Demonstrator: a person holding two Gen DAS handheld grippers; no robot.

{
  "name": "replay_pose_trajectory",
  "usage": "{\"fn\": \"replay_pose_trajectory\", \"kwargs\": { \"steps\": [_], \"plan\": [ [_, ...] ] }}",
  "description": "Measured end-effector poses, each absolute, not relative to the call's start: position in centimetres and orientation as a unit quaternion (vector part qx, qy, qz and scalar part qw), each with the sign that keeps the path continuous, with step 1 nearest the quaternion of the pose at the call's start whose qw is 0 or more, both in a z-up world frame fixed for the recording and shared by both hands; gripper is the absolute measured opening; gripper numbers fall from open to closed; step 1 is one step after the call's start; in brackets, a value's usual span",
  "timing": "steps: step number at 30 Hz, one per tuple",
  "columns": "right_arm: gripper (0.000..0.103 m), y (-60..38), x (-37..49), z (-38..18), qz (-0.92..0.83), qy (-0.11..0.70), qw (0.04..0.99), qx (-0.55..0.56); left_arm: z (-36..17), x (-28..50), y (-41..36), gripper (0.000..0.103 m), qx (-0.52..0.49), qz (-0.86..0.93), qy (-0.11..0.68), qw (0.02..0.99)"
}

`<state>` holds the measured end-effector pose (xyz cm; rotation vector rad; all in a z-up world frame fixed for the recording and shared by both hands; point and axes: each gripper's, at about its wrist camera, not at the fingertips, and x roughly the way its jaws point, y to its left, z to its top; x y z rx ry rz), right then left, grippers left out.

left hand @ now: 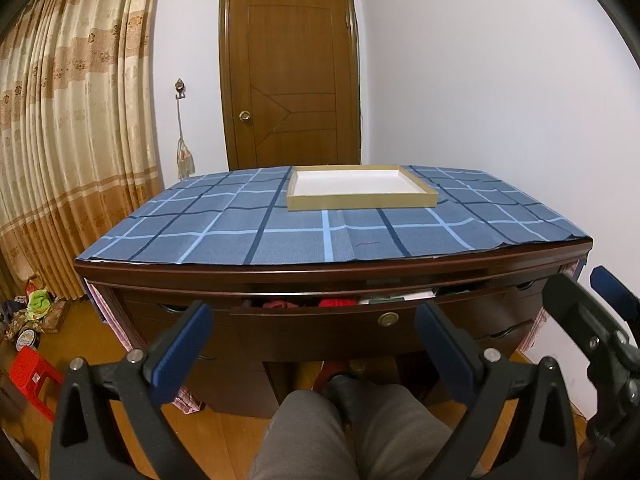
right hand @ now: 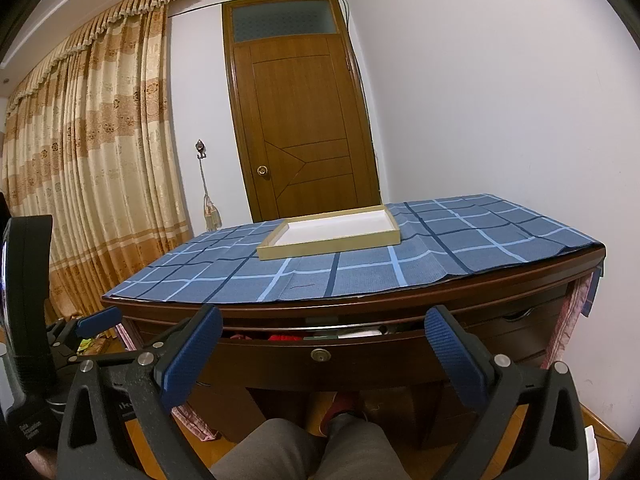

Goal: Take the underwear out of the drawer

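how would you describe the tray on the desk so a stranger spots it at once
Find the dark wooden desk covered by a blue checked cloth. Toward its far edge, before the brown door, sits the shallow tray: tan walls, white inside, the only thing on the cloth.

Both wrist cameras are looking forward from near the desk (left hand: 280, 272), facing its slightly open drawer (left hand: 360, 320). The right one is sitting lower. Both are sharing the tray (right hand: 328, 246) and door (right hand: 304, 120).

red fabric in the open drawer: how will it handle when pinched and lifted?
The red fabric looks bunched and soft, so probably floppy and draping. Likely light. It sits crammed beside other clothes in the drawer, so it may drag neighbours along.
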<state>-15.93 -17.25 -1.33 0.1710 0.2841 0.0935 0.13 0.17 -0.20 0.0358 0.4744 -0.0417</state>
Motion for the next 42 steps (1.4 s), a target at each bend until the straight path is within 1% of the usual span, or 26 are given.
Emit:
{"fn": "replay_pose_trajectory", "kwargs": {
  "steps": [42],
  "plan": [
    [0.103,-17.2,-15.62,-1.66,0.047,0.143,0.985,0.083,-0.18,0.23,0.24,0.103,0.015,-0.021,0.237,0.971]
  ]
}}
